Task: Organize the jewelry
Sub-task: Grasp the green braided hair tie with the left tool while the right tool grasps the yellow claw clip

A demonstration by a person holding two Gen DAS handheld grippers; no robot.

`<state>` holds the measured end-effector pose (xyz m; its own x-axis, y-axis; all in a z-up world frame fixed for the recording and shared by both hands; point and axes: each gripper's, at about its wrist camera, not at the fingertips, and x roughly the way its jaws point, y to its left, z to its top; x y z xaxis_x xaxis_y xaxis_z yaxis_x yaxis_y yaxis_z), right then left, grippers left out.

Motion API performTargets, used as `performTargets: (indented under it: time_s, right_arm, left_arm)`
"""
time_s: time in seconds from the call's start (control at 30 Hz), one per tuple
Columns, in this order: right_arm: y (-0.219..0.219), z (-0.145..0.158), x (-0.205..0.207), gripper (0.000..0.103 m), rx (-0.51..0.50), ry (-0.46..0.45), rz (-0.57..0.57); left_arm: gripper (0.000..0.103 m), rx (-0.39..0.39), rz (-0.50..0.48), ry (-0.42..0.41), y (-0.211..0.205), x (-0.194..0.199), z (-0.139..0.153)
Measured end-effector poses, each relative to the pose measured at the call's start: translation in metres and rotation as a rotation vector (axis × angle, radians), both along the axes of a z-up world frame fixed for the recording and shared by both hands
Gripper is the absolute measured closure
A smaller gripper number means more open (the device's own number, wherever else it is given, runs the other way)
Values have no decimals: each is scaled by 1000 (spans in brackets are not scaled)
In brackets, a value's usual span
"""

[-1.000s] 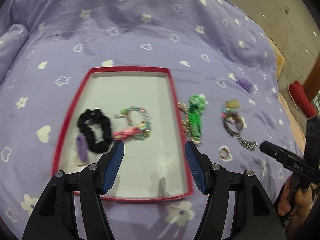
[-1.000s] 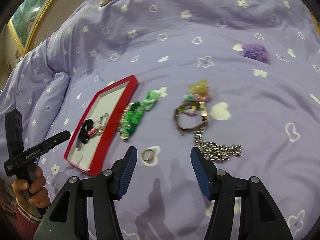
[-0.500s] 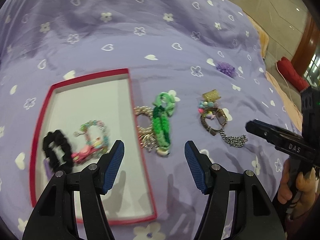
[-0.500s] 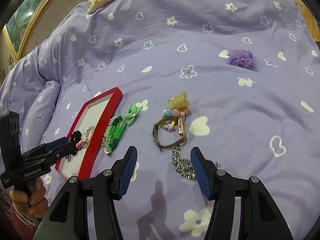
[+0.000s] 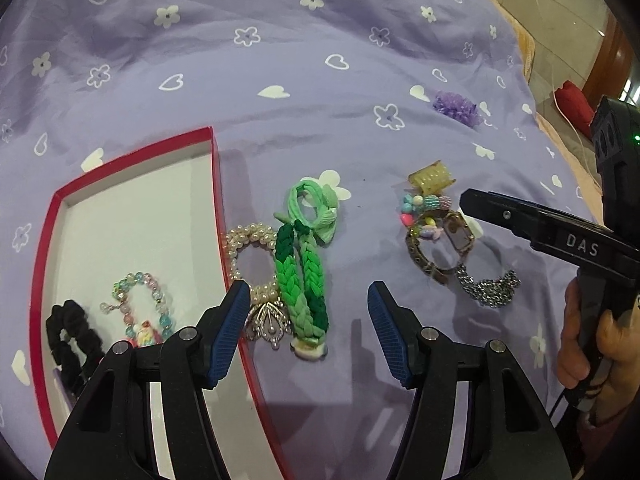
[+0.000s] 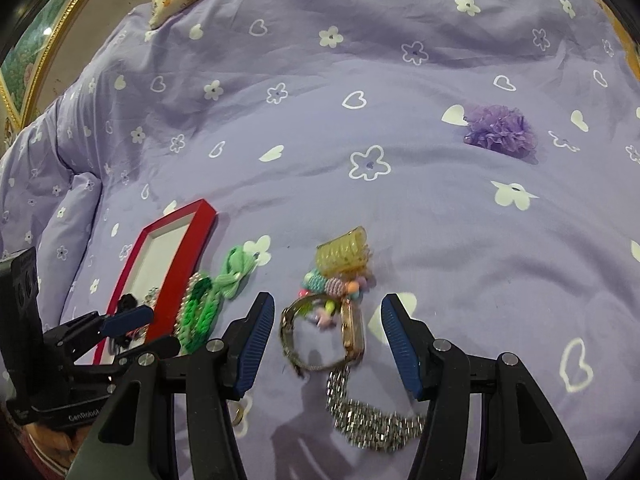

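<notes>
You are swinging your left gripper [image 5: 308,312] rightward off the red tray [image 5: 218,184], so its wide, empty jaws are now framing the green braided bracelet [image 5: 304,280] just beside the tray's right wall. Your right gripper [image 6: 328,340], equally wide and empty, is closing in around the watch [image 6: 320,336], with the silver chain [image 6: 372,420] nearer. Both pickups are looking lined up.

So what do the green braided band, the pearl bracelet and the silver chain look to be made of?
Green braided band: soft matte fabric or yarn, going by the plaited strands. Pearl bracelet: glossy cream beads, likely faux pearl, with a shiny silver-tone fan charm. Silver chain: metal, judging by its glinting links.
</notes>
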<state>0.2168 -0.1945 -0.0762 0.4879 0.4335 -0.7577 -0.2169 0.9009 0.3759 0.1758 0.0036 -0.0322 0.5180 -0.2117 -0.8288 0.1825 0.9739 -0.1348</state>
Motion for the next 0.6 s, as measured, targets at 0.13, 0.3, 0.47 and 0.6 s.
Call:
performTargets:
  time_s: [0.13,0.3,0.47,0.6]
  right_arm:
    - [2,-9,14,45,4,18,-6]
    - [6,-16,29,45,3,25,-12]
    - [10,-26,44,46,-3,48,-22]
    - [11,-31,50,65,-8,49,-26]
  left_arm:
    - [42,-10,-4,6,-2,7,-4]
    - [43,-4,-17,7,-9,15,-10]
    - [72,33,-29,36,-15,24,-22]
    - [84,17,-32,32,-12,26,-21]
